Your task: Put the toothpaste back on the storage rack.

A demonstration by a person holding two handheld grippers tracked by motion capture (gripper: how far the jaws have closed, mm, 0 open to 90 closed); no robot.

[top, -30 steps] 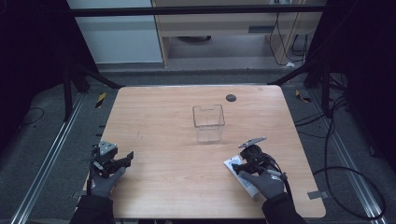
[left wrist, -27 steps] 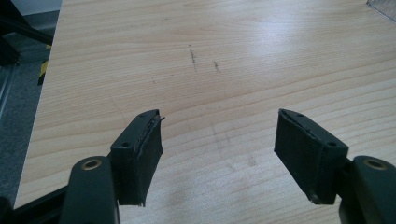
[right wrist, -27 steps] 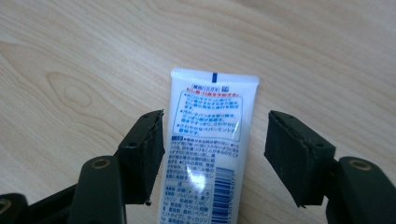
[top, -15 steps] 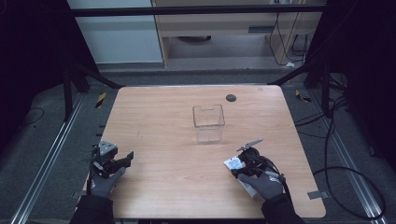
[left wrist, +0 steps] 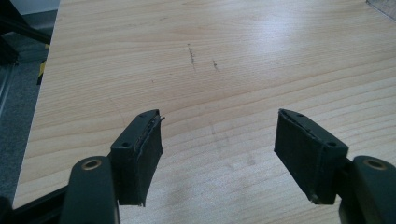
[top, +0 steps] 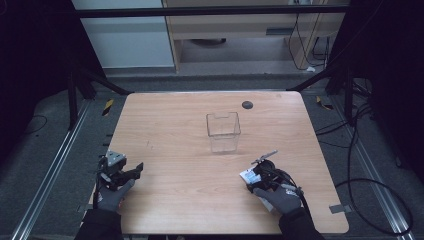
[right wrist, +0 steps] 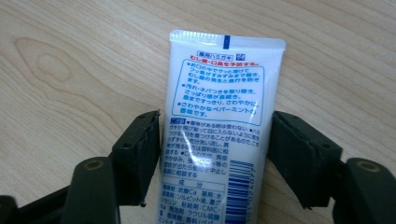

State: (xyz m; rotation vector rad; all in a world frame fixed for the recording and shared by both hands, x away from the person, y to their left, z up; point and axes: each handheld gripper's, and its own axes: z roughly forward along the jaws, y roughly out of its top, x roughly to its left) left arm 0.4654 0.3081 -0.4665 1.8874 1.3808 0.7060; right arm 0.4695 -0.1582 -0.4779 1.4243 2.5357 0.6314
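Wooden bench (top: 170, 130), pale grain, rounded corners, standing on a dark floor with cables trailing at the right.

Near the middle, slightly toward the far edge: a clear plastic box (top: 223, 131), upright, open at the top, apart from everything else. Contents, if any, too faint to tell through the clear walls.

At the near left corner, beside the left edge: left gripper (top: 131, 173) in a gloved left hand (top: 111, 194), jaws spread wide over bare wood, pinching nothing; black pads (left wrist: 140, 154) clear of the surface marks ahead.

Toward the near right corner: right gripper (right wrist: 215, 158) in a gloved right hand (top: 280, 196), jaws set on either side of a white toothpaste tube (right wrist: 219, 135). Left pad close against the tube's edge, right pad just beside the other edge; whether actually squeezing, cannot tell. Tube flat on the wood, long axis running along the jaws, crimped flat end with a blue mark pointing away from the hand; cap end cut off by the bottom of the right gripper view. From the high view, merely a small white patch, mostly covered by the gripper.

Close to the far edge, right of centre: a small dark round disc (top: 247, 105), kind not discernible.
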